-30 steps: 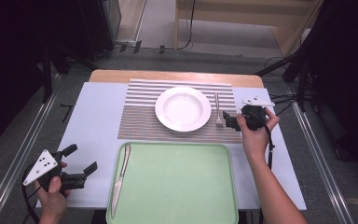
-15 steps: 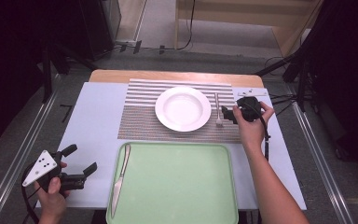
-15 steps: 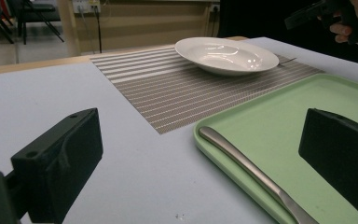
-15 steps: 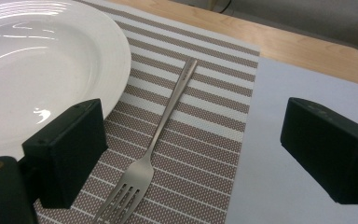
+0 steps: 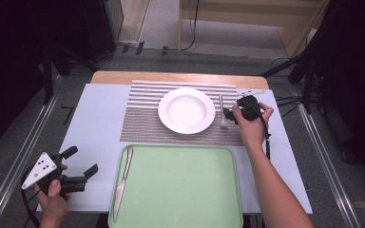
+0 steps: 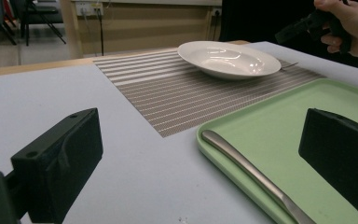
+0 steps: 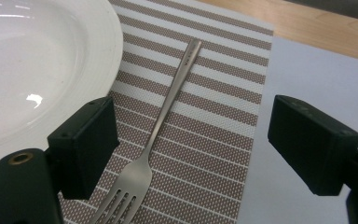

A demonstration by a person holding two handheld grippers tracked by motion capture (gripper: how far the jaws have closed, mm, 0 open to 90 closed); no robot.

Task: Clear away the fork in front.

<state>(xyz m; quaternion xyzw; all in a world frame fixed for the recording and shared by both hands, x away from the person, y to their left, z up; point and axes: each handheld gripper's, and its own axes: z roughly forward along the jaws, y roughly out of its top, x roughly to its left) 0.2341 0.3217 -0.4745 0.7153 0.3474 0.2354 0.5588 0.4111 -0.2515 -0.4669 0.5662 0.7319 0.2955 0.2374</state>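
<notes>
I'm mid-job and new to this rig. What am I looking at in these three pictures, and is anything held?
No robot here: a person holds a two-jaw tool in each hand. The high view looks down on the table; each gripper view looks along that tool's own black jaws. On the striped placemat lie a white plate and a fork. A knife lies at the left edge of the green tray. The right gripper has its jaws either side of the fork; they have just been closing but do not touch it. The left gripper is open beside the tray, holding nothing.
</notes>
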